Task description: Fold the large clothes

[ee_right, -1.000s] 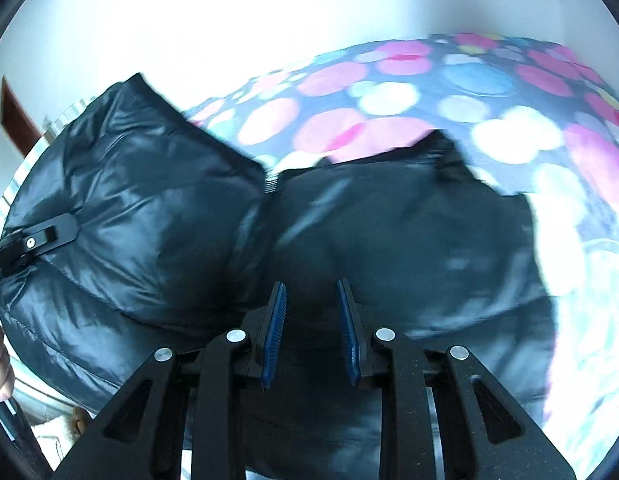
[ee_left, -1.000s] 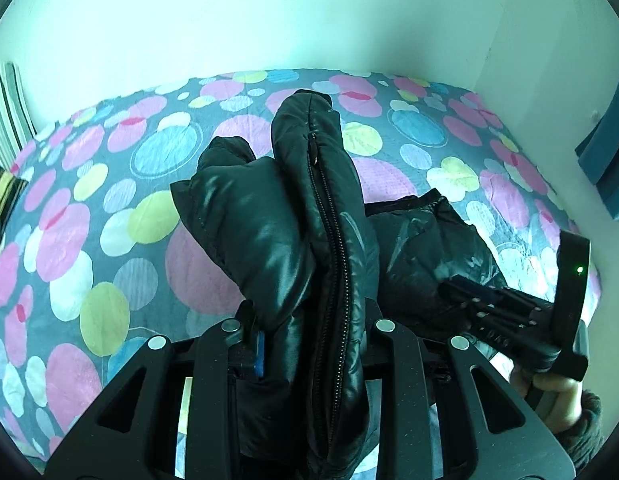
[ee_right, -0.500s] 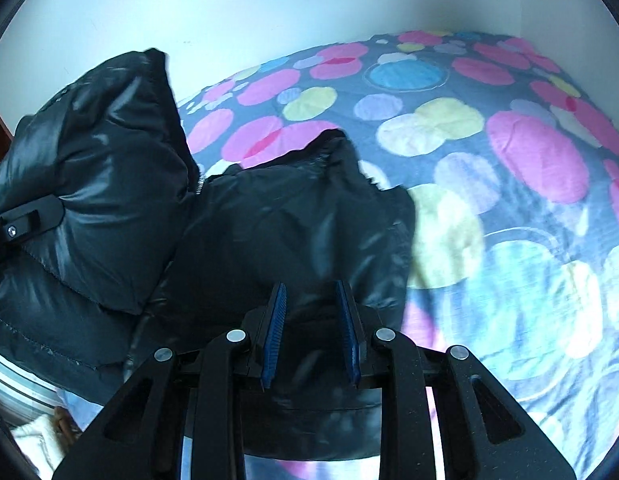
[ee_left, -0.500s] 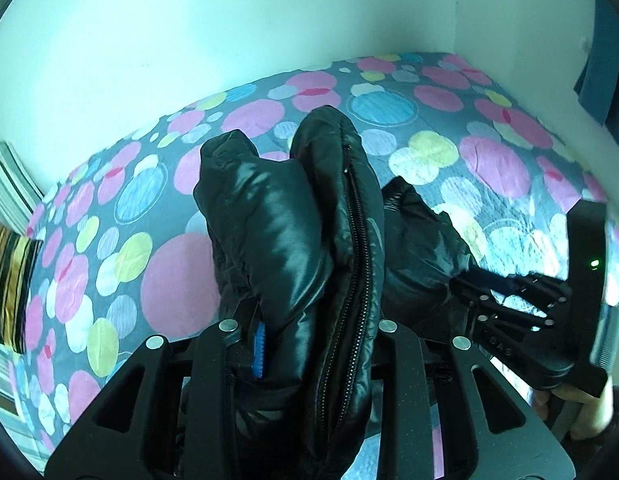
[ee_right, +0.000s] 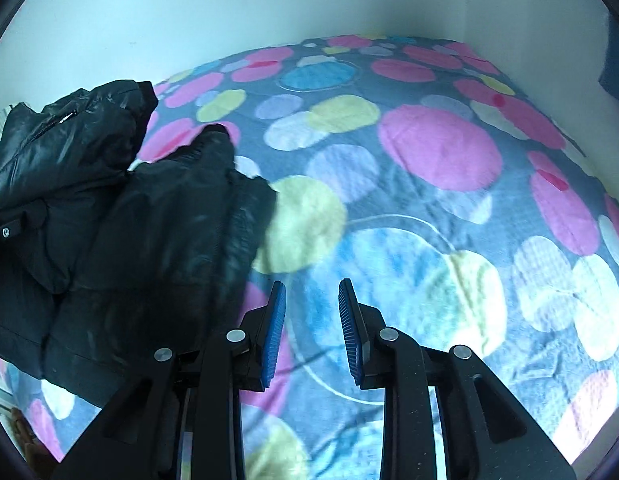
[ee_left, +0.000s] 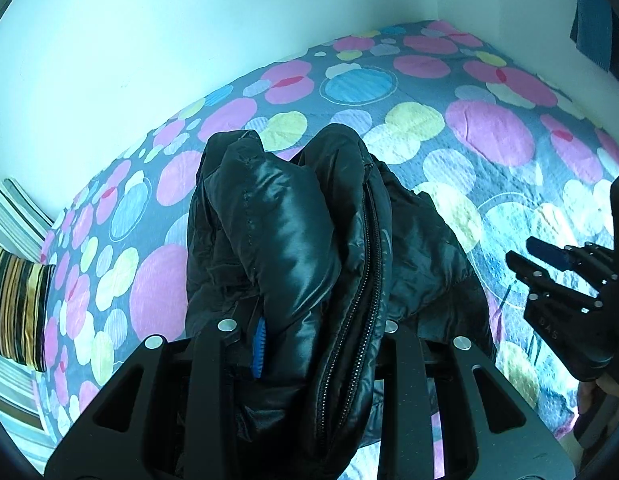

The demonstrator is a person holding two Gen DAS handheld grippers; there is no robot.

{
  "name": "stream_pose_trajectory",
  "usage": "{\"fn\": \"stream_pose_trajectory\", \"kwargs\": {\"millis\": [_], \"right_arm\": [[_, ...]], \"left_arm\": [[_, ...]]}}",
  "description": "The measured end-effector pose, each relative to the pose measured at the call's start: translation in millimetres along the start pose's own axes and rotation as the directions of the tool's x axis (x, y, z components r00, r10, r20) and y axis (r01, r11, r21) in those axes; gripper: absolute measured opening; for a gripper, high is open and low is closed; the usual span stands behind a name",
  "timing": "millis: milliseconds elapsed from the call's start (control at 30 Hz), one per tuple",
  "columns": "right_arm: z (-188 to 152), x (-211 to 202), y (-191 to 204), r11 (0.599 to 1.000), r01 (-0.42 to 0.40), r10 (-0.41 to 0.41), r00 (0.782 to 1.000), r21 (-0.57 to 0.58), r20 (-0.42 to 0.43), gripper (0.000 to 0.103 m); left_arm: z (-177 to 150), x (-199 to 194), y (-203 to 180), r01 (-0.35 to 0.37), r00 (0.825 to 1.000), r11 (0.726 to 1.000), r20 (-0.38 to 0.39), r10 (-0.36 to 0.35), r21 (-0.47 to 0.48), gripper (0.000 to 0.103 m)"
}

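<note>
A shiny black puffer jacket (ee_left: 293, 248) lies bunched on the spotted bedspread (ee_left: 489, 136), its zipper running up the middle. My left gripper (ee_left: 321, 332) is shut on a thick fold of it; only the left blue pad (ee_left: 259, 344) shows, and the other is hidden behind the fabric. In the right wrist view the jacket (ee_right: 149, 240) sits to the left of my right gripper (ee_right: 312, 320), which hangs open over bare bedspread (ee_right: 429, 152) with nothing between its blue pads. The right gripper (ee_left: 521, 252) also shows at the right of the left wrist view, clear of the jacket.
White walls close off the bed at the back and right. A striped pillow (ee_left: 17, 300) lies at the left edge. A dark blue curtain (ee_left: 593, 20) hangs at the upper right. A hand (ee_left: 605, 384) holds the right gripper.
The right gripper, which had jacket fabric between its pads, has come off it and moved right over bare bedspread. The left gripper kept its hold and rolled while moving with the jacket.
</note>
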State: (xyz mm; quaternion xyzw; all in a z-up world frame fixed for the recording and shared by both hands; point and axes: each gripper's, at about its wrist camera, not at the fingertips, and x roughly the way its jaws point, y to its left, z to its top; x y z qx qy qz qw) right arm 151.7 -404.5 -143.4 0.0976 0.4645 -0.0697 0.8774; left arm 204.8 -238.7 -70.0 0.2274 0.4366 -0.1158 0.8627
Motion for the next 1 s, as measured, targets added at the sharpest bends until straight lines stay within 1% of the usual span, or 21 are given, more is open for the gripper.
{"fn": "stream_pose_trajectory", "kwargs": {"millis": [33,300,533,633,733,800,867,1000], "right_arm": [[-1,0,-3,1.0,0.007,-0.007,1.0,0.001,0.0,0.03],[-7,-1,-31,0.998,0.055,-0.056,0.998,0.044,0.001,0.03],[-17,1,-50,0.993,0.084,-0.083,0.996,0.077,-0.016,0.03],[-23,3,-53,0.992,0.104,-0.102,0.994,0.074,-0.026,0.03],[-28,5,-54,0.99,0.129,-0.127,0.991,0.064,-0.035,0.03],[-30,5,-55,0.988,0.14,-0.138,0.99,0.06,-0.037,0.03],[-32,3,-57,0.987,0.149,-0.147,0.988,0.06,-0.037,0.03],[-34,-2,-59,0.985,0.162,-0.16,0.986,0.061,-0.035,0.03]], "left_arm": [[1,1,-4,-0.006,1.0,1.0,-0.001,0.006,0.006,0.03],[5,15,-42,-0.057,0.998,0.996,-0.006,0.057,0.064,0.033],[2,30,-80,-0.121,0.993,0.986,0.021,0.119,0.114,0.036],[1,37,-91,-0.143,0.99,0.982,0.033,0.14,0.121,0.039],[0,39,-97,-0.16,0.987,0.981,0.041,0.156,0.107,0.042],[2,36,-96,-0.154,0.988,0.985,0.047,0.15,0.083,0.046],[4,32,-95,-0.13,0.991,0.989,0.049,0.127,0.063,0.054],[6,20,-90,-0.08,0.995,0.996,0.064,0.078,0.024,0.061]]}}
